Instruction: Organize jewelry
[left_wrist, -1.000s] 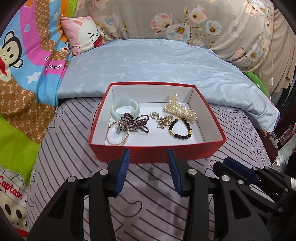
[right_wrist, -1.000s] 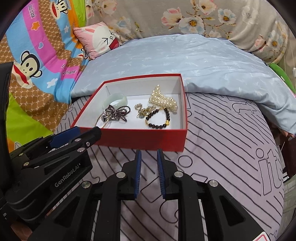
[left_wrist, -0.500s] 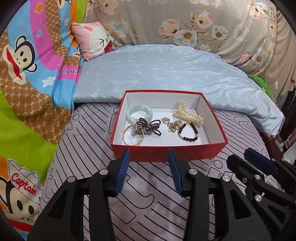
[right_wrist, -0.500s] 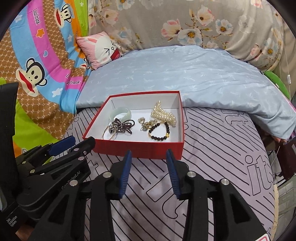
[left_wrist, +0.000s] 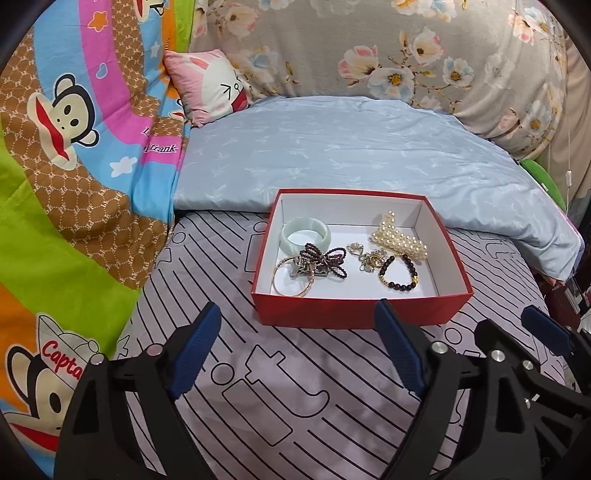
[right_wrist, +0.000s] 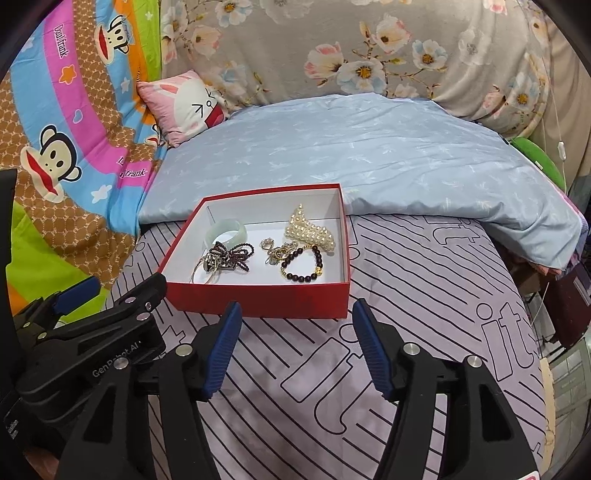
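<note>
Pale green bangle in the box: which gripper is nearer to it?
Left. The left gripper sits before the red box on the pale green bangle side; the right gripper sits farther toward the pearl side.

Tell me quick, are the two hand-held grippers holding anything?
Left hand-held gripper: open, jaws just opened wider, holding nothing.
Right hand-held gripper: open, jaws just opened wider, holding nothing.
</note>
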